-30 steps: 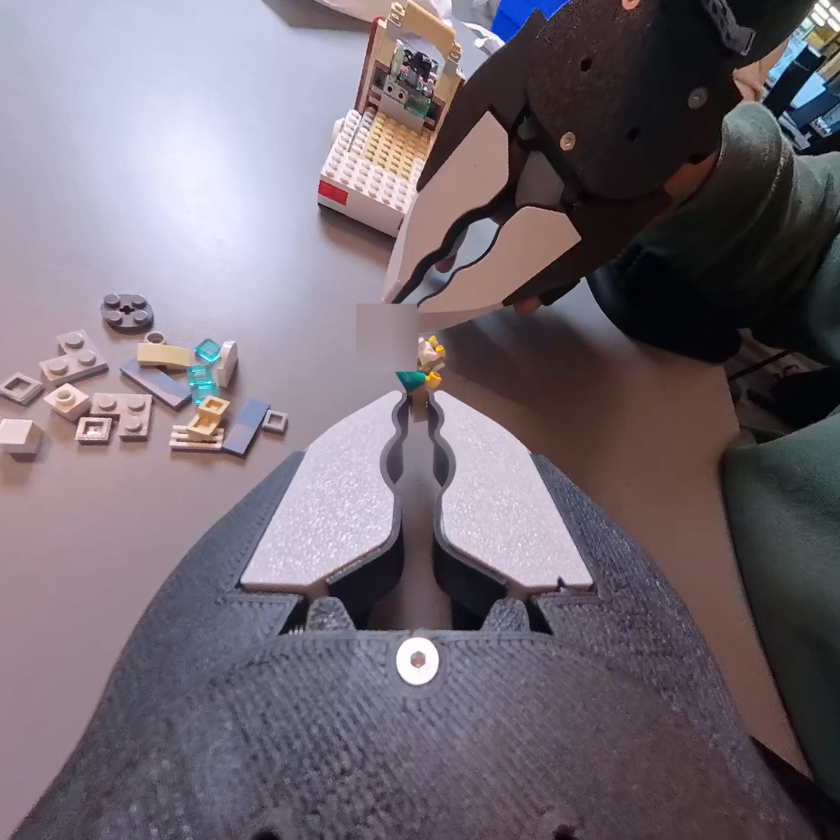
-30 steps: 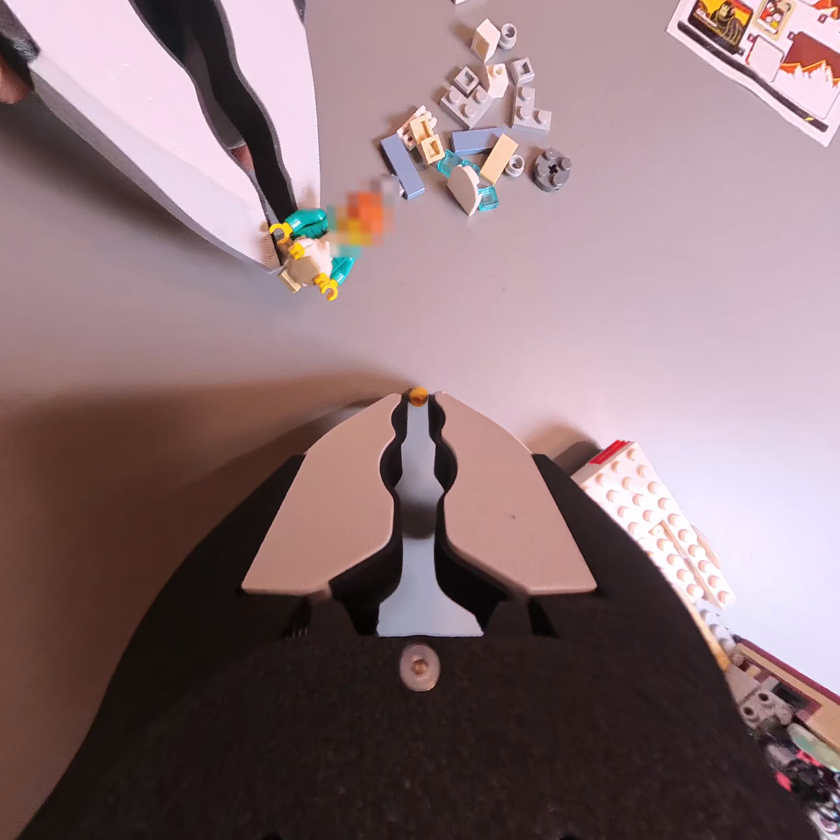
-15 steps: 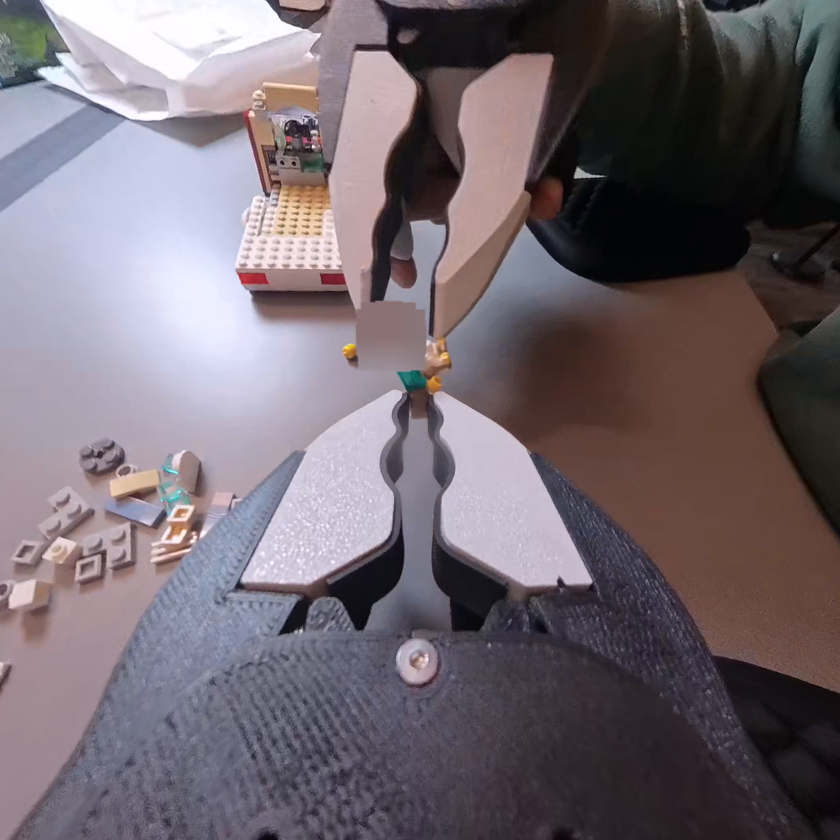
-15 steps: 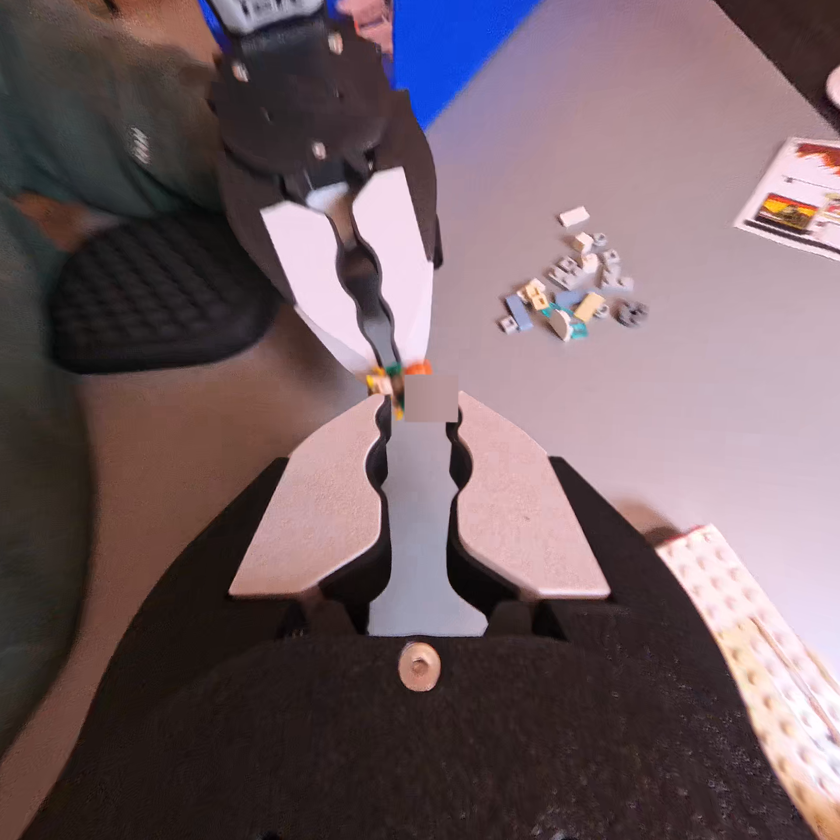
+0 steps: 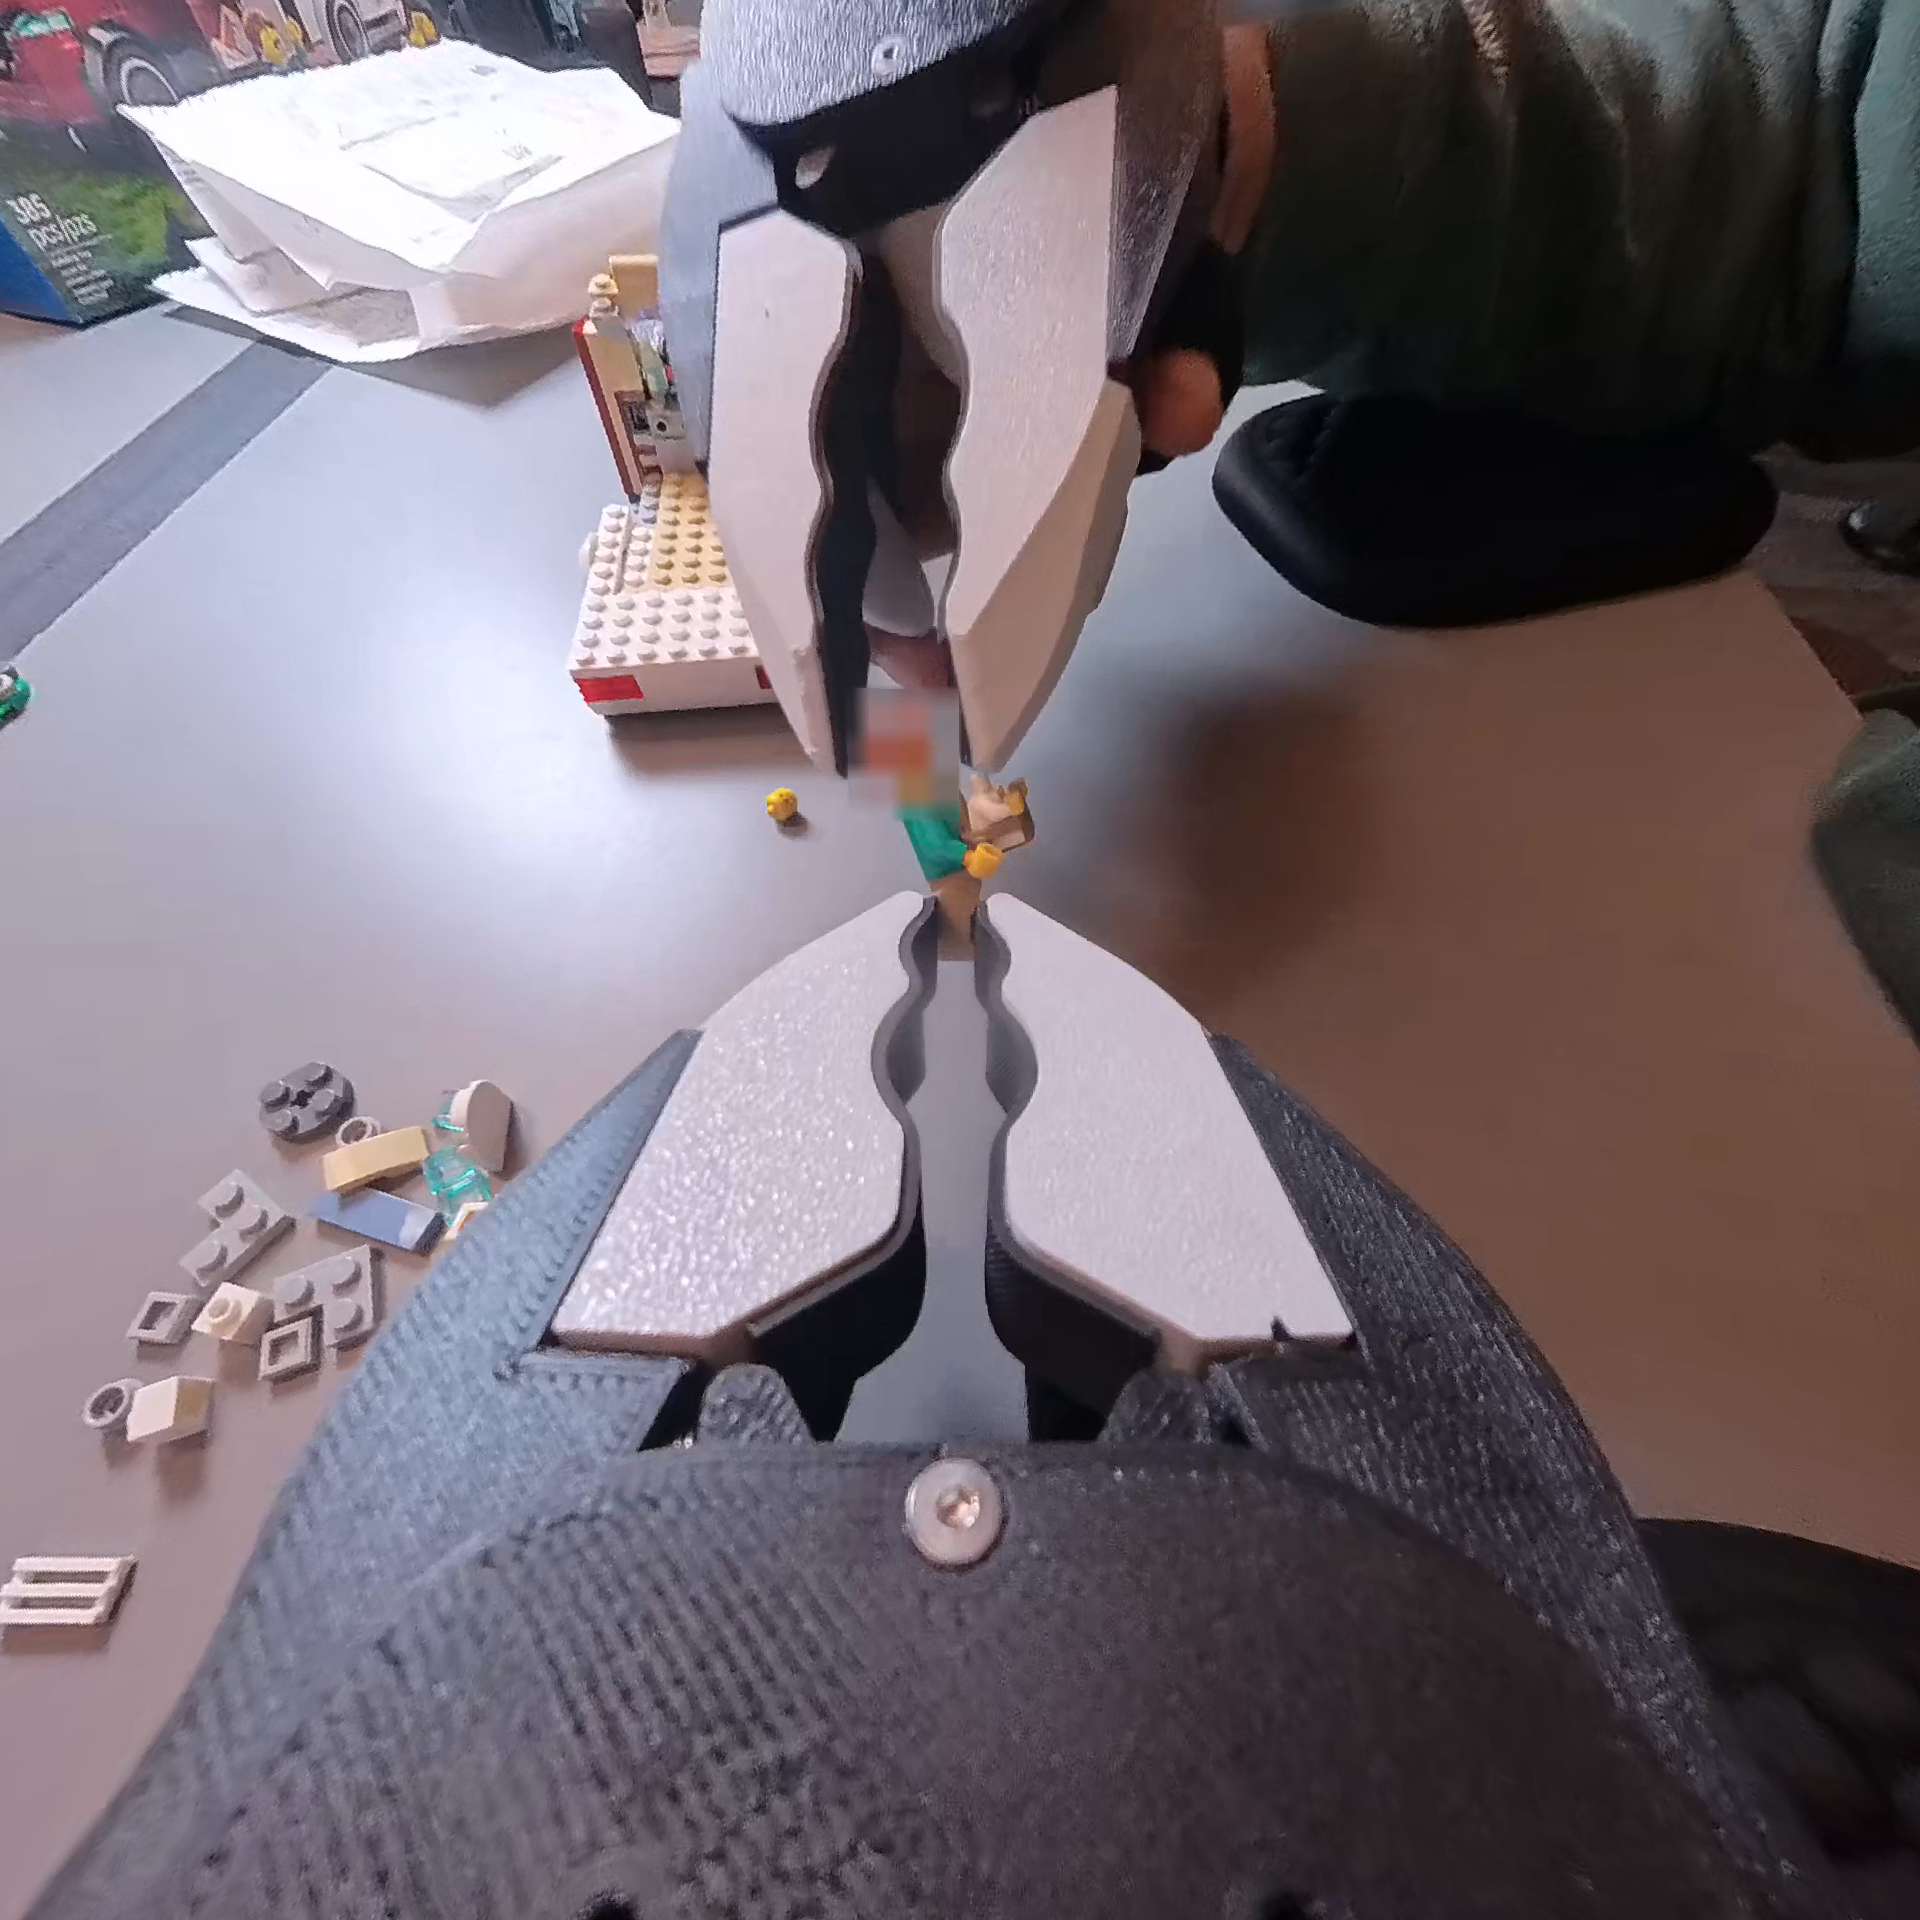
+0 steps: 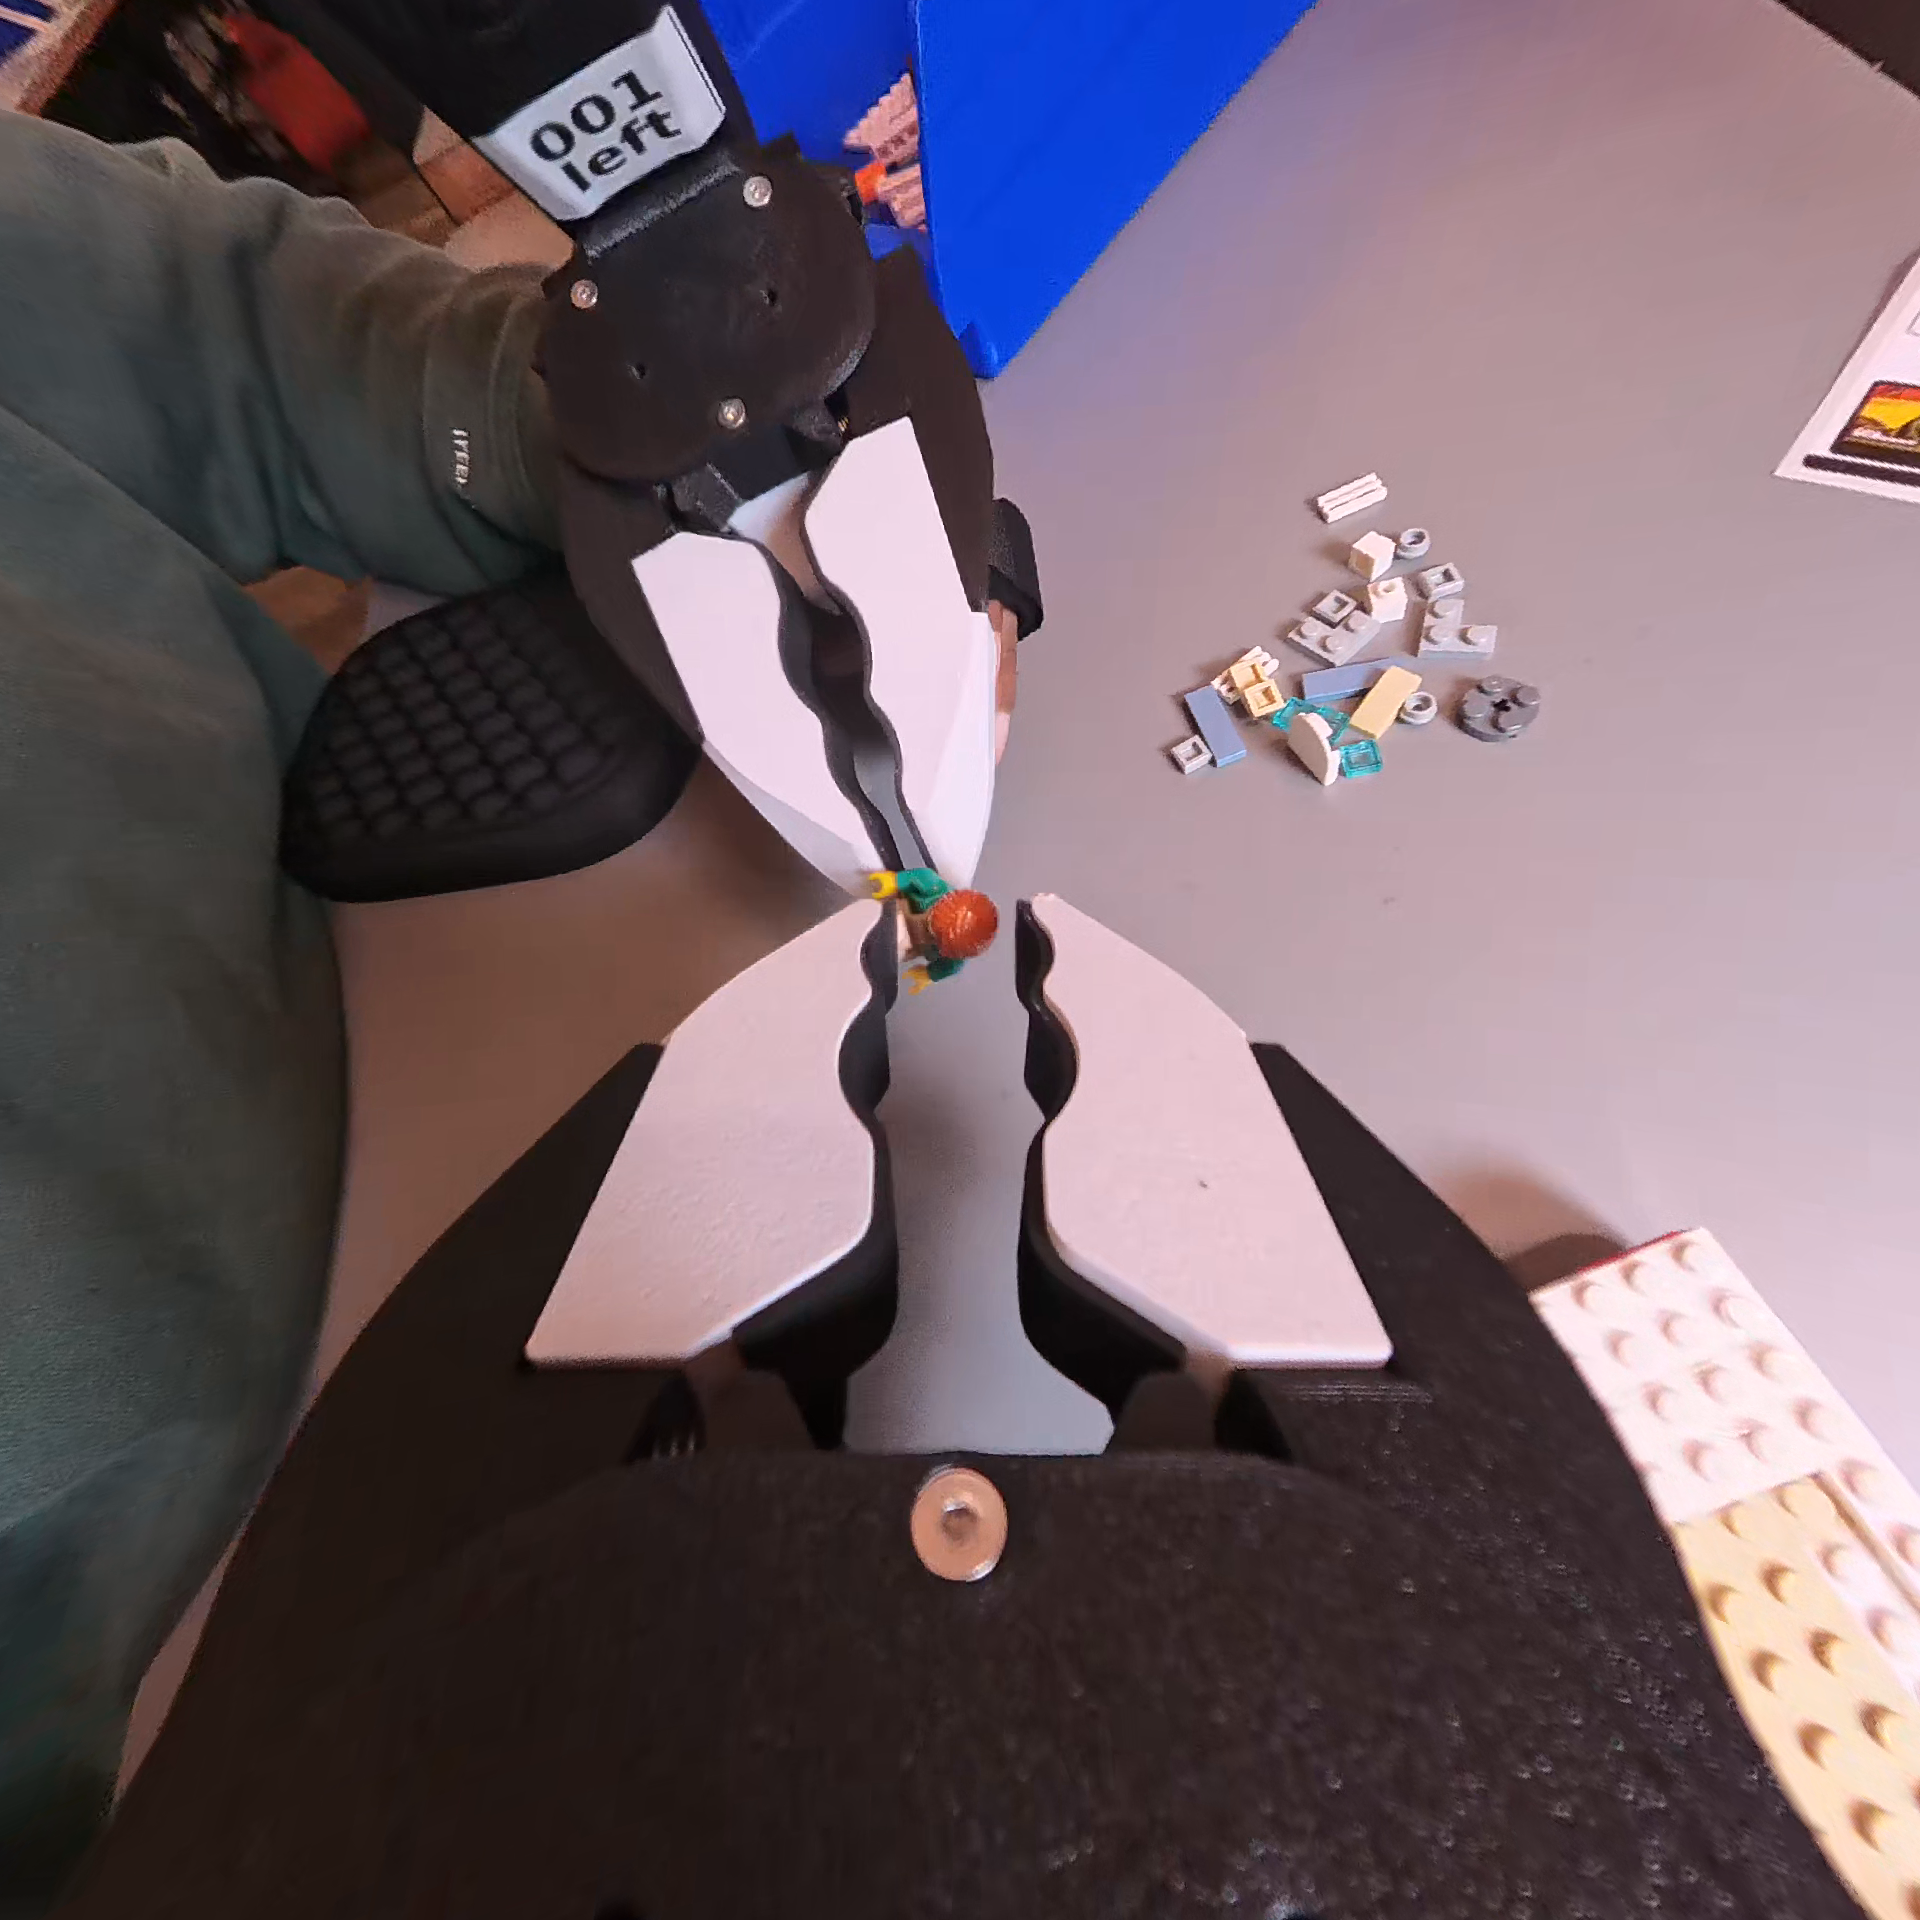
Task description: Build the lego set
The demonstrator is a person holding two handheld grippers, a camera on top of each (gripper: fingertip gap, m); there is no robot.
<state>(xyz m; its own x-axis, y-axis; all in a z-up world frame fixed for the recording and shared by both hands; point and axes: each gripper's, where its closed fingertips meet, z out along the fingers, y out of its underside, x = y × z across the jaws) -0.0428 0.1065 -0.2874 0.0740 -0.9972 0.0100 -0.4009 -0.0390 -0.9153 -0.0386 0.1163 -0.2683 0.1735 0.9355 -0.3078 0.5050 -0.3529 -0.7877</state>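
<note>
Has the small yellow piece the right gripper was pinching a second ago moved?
Yes. The right gripper no longer pinches the yellow piece; it now lies on the table just in front of the white studded base, left of the minifigure.

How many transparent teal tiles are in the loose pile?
2: one transparent teal tile beside the white rounded brick, another on its other side. More may be hidden.

Left tool [image 5: 957, 914] pinches minifigure [image 5: 961, 842] by legs.

Grey table [image 5: 312, 831]: loose bricks [image 5: 312, 1226], maybe papers [image 5: 416, 197].
</note>
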